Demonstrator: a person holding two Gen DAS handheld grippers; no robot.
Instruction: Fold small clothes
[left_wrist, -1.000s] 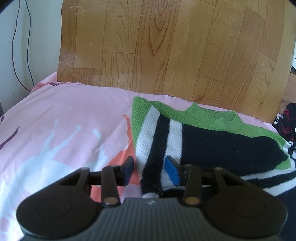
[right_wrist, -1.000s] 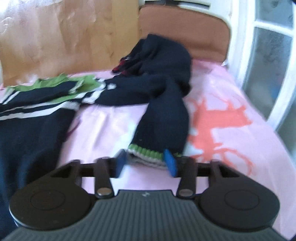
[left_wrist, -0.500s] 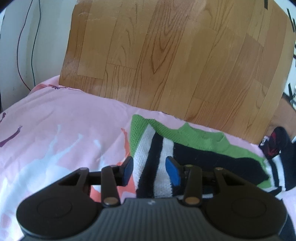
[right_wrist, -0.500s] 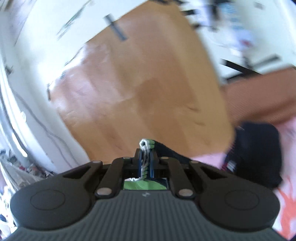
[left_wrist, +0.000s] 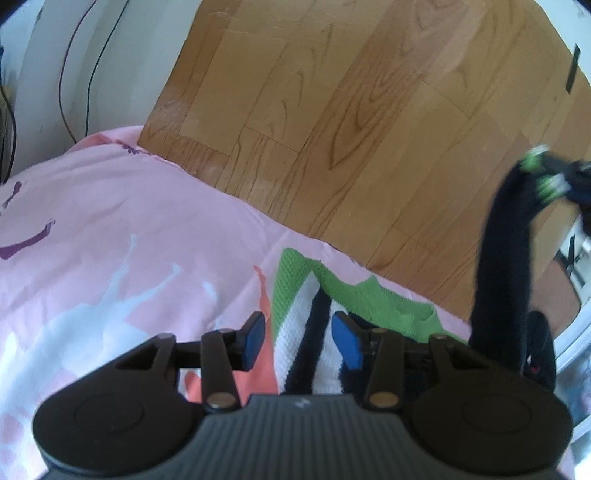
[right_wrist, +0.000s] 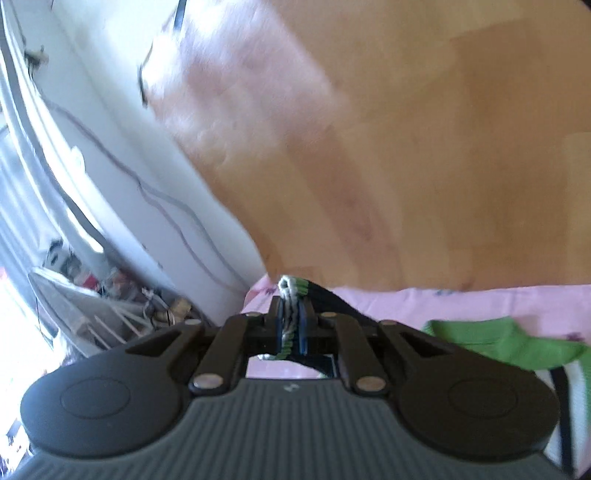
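On the pink bed (left_wrist: 110, 229) we have the striped sweater (left_wrist: 306, 332) lying flat against the wooden board (left_wrist: 369, 129), its green collar toward the board. Our right tool (right_wrist: 291, 328) is clenched on the green-and-white cuff (right_wrist: 290, 286), so the dark sleeve (left_wrist: 506, 266) hangs lifted, on the right of the left camera's view, running down to the sweater's body. Our left tool (left_wrist: 297, 341), jaws apart and grasping nothing, sits low over the near striped edge of the sweater. We judge the sleeve must cross toward the left tool and land across the chest, which the right tool is placed to do.
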